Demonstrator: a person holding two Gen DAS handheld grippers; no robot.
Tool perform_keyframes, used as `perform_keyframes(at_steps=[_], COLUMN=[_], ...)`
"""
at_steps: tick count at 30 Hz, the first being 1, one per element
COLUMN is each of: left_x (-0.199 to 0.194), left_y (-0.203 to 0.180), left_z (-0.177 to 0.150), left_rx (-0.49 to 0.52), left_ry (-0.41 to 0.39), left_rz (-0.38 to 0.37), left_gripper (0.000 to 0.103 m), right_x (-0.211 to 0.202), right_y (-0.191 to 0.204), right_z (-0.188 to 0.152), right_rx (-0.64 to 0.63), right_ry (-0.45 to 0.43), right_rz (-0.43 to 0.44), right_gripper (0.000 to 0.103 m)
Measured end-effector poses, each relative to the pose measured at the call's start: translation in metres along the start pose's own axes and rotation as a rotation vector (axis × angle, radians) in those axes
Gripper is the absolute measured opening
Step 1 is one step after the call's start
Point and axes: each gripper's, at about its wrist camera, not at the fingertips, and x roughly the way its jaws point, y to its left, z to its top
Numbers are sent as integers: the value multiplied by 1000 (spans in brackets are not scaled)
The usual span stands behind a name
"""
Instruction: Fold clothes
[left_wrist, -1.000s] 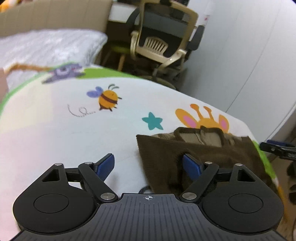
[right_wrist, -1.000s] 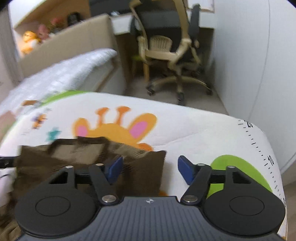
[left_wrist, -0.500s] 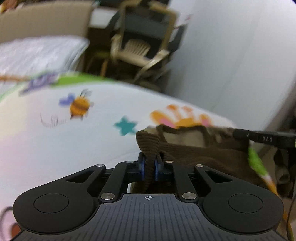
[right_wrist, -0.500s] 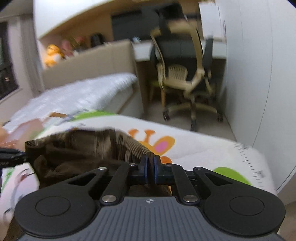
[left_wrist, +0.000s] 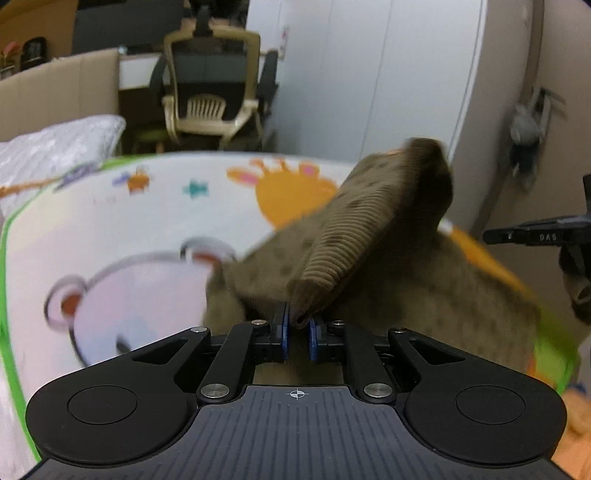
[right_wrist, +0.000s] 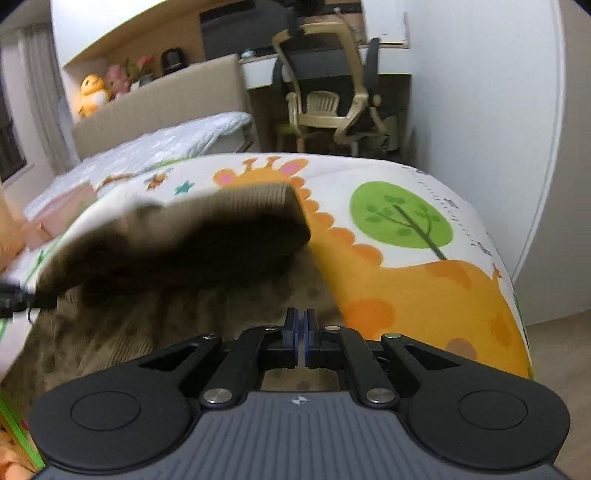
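Both the left hand-held gripper (left_wrist: 297, 326) and the right hand-held gripper (right_wrist: 300, 332) are clamped on the brown ribbed corduroy garment (left_wrist: 369, 236) (thin pinches); uneven pulling could slip an edge free, skewing the fold.

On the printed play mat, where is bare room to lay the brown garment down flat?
The white stretch of the cartoon-printed play mat between the bear drawing and the teal star is bare. So is the part around the green tree print, right of the brown ribbed corduroy garment. The near middle is crowded: the garment covers it.
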Motion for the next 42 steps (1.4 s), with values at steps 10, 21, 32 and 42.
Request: perform_keyframes(at_steps=[10, 21, 32, 42], left_x=[-23, 27, -25, -30], left_y=[31, 45, 31, -1], left_z=[-17, -3, 26, -59], left_rx=[-248, -562, -353, -293], left_ry=[-17, 13, -69, 179], left_rz=[-148, -270, -205, -237], left_gripper=[54, 79, 13, 17], right_x=[20, 104, -22, -11], right_y=[-4, 24, 42, 14], right_z=[57, 68, 36, -59], right_rx=[100, 73, -5, 135], right_ry=[-116, -31, -90, 116], right_rz=[71, 99, 207, 178], right_gripper=[71, 13, 11, 16])
